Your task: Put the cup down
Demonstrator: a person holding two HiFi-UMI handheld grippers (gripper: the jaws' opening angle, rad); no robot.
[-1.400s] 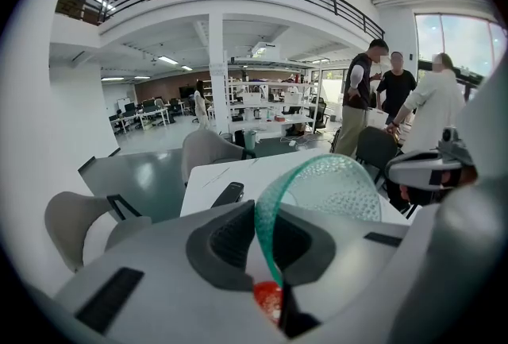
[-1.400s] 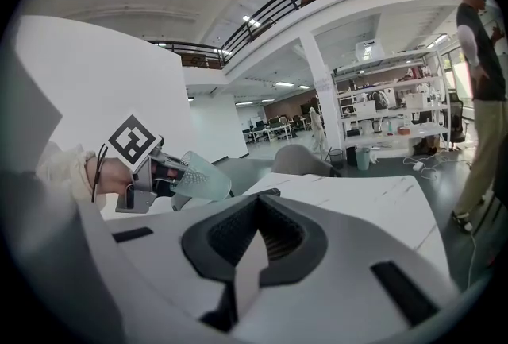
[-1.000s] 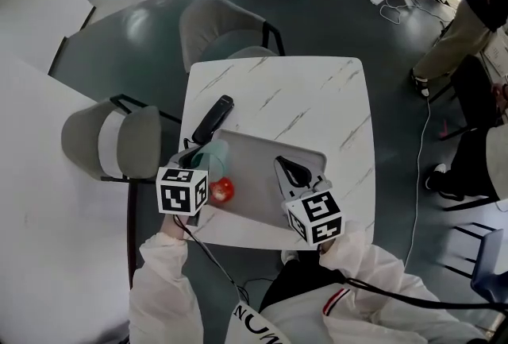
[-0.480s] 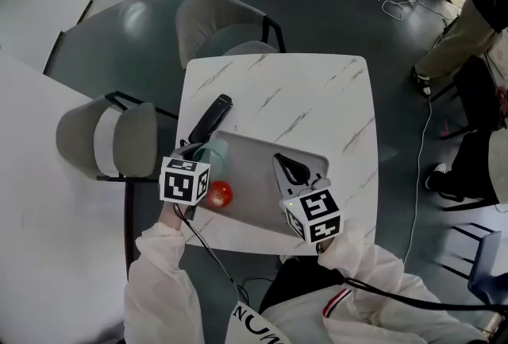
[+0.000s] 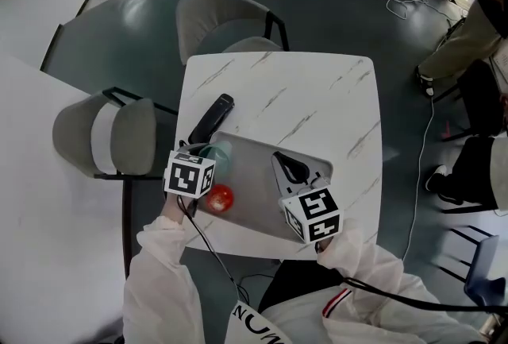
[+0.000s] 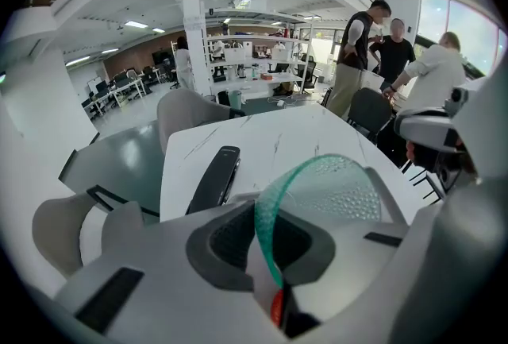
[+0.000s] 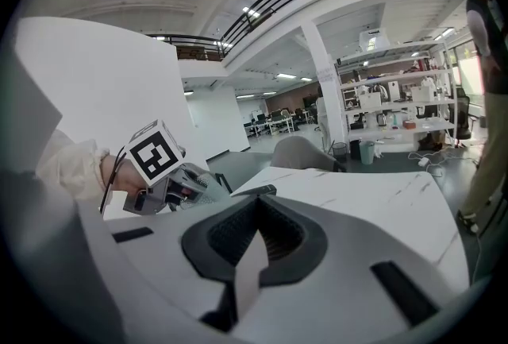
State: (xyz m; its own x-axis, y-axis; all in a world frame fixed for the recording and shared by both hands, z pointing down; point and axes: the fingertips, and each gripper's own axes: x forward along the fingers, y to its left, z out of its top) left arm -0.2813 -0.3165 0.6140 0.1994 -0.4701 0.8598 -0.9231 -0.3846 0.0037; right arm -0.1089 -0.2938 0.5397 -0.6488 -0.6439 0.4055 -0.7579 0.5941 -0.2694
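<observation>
Now, your left hand-held gripper (image 6: 262,233) is clamped on the green see-through cup (image 6: 321,190). Its 2 jaws pinch the cup wall, and the rim runs right between the pads.

The head view puts the cup low over the far left corner of the grey tray (image 5: 255,175). Whether its base touches the tray I cannot tell, because the marker cube covers that spot. In the left gripper view the cup looks tilted, mouth leaning back toward the camera, so I'd judge it not settled yet.

Your right hand-held gripper (image 7: 255,215) has its jaws together with nothing between them. It hangs over the tray's near right part, apart from the cup.

A red tomato-like ball (image 5: 220,197) sits at the tray's near left edge, just beside the cup. A long black case (image 5: 211,118) lies on the white worktop (image 5: 317,96) just beyond the tray's far left corner.

On progress, the carry looks about done but the put-down itself is not. What's left for you:
- Level the cup.
- Seat its base on the tray, clear of the red ball.
- Open the left jaws.
- Draw away.

Mind that thin-rim pinch, since I'd expect it could tip the cup as you let go.
</observation>
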